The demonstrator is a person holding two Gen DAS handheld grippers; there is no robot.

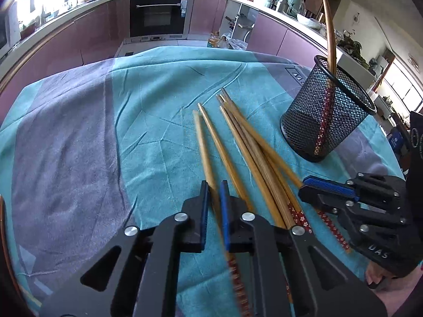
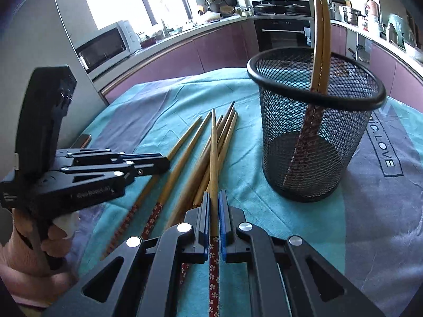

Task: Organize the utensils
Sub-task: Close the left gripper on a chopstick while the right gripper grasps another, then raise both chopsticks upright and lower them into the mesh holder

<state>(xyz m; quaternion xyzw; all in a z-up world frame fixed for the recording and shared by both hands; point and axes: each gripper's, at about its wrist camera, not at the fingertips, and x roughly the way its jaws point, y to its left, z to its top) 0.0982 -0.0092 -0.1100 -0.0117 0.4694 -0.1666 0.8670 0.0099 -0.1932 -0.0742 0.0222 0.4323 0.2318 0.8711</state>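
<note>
Both our grippers, left and right, pinch one chopstick each; a loose pinch could drop them short of the mesh cup.

both wrist views: low, close, facing kitchen | shared: chopsticks, mesh cup

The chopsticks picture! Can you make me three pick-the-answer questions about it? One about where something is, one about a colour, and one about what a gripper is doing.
1. Where do the two upright chopsticks stand?
A in the mesh cup
B in a drawer
C on a plate

2. What colour is the cloth under the loose chopsticks?
A yellow
B teal and grey
C white

3. What is the right gripper doing?
A hanging wide open
B holding a spoon
C closed on one chopstick

Answers: A, their patterned ends show through the mesh; B, teal and grey patches; C, its pads pinch one stick.
</note>
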